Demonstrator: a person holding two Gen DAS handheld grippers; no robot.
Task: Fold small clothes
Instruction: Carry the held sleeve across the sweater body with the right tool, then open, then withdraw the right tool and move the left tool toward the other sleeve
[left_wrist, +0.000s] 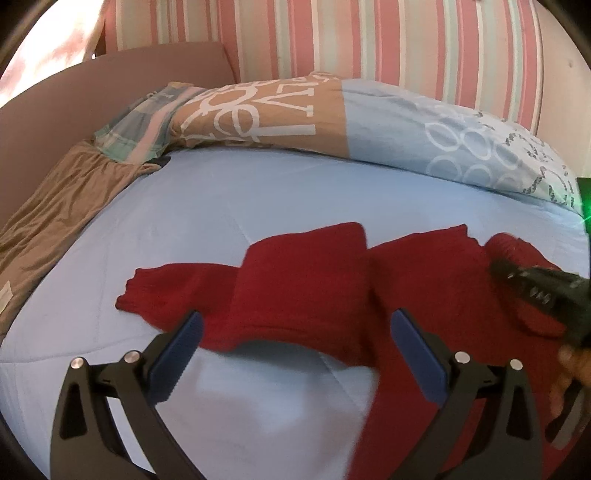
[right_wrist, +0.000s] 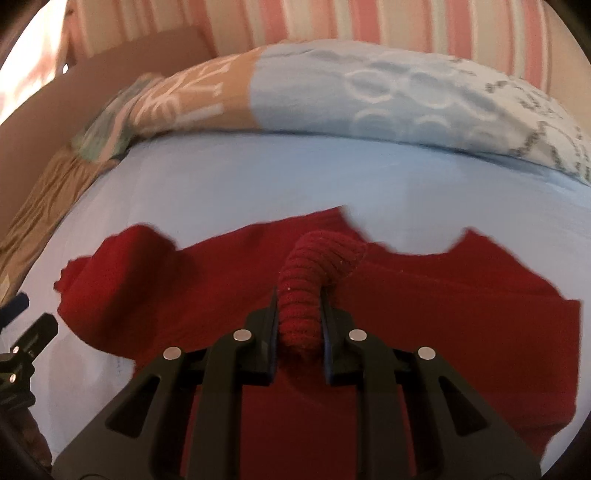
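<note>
Red sweater (left_wrist: 306, 288) lies partly folded on the blue bed (left_wrist: 207, 206), nearest the right tongs (right_wrist: 300, 325) pinching its ribbed cuff (right_wrist: 314, 266), left tongs (left_wrist: 295, 354) spread empty, far sleeve (left_wrist: 166, 288) seemingly unfolded toward the pillow (left_wrist: 406, 129).

Light is coming in soft and warm from about 10 o'clock, where a blown-out patch is clipping to white in both views. Green lens flare (left_wrist: 584, 206) is showing at 3 o'clock in the left view. Fisheye is bending the striped wall (left_wrist: 332, 33) and darkening the corners. The right view is smearing with motion blur across the pillow (right_wrist: 388, 88). The red sweater (left_wrist: 314, 280) is casting only faint shadows on the blue sheet (left_wrist: 221, 192).
</note>
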